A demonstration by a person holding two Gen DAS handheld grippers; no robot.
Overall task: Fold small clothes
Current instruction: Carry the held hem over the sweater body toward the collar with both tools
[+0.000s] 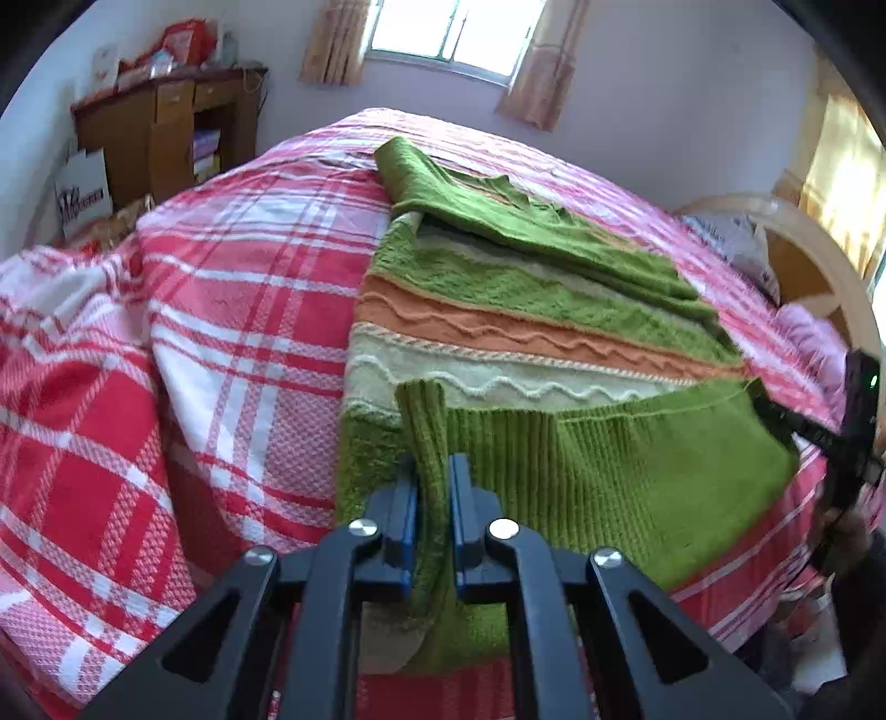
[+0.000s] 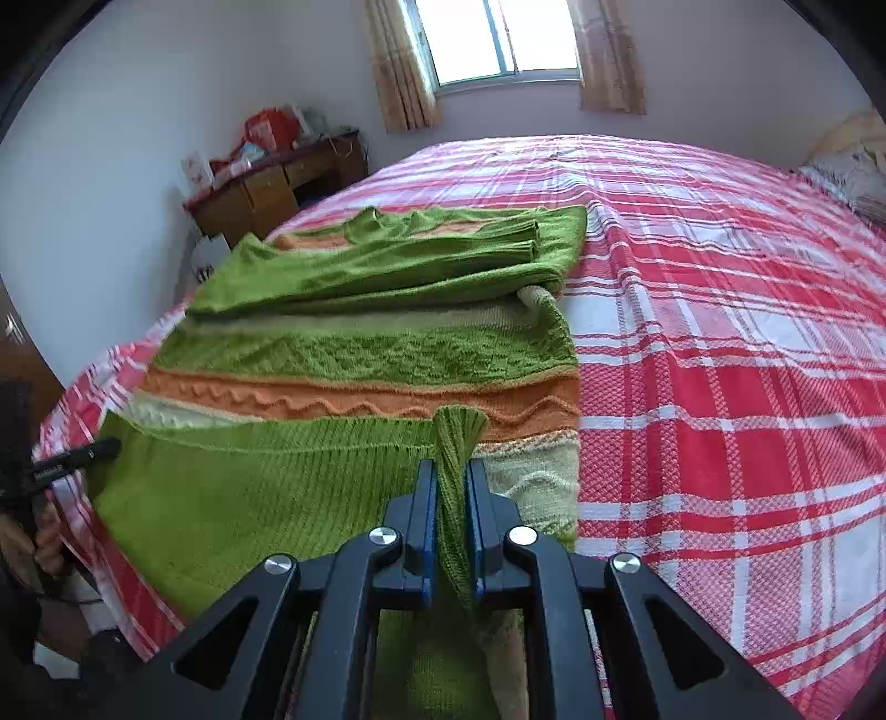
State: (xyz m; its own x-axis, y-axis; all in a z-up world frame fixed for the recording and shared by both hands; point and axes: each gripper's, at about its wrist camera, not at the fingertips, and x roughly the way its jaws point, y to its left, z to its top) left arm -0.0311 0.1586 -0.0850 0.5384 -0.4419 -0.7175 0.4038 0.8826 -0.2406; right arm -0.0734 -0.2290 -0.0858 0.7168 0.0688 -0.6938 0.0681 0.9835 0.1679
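A green, orange and cream striped knit sweater (image 1: 498, 310) lies flat on the red plaid bed, sleeves folded across its upper part; it also shows in the right wrist view (image 2: 360, 354). Its ribbed green hem (image 1: 637, 476) is lifted and folded back toward the body. My left gripper (image 1: 433, 471) is shut on the hem's left corner. My right gripper (image 2: 451, 476) is shut on the hem's right corner (image 2: 459, 432). The other gripper shows at each view's edge: the right one in the left wrist view (image 1: 853, 437), the left one in the right wrist view (image 2: 72, 459).
The red and white plaid bedspread (image 2: 720, 360) covers the whole bed, bunched up at the left (image 1: 83, 415). A wooden desk (image 1: 166, 138) with clutter stands by the far wall under a curtained window (image 2: 498, 39). A wooden headboard (image 1: 819, 266) is at the right.
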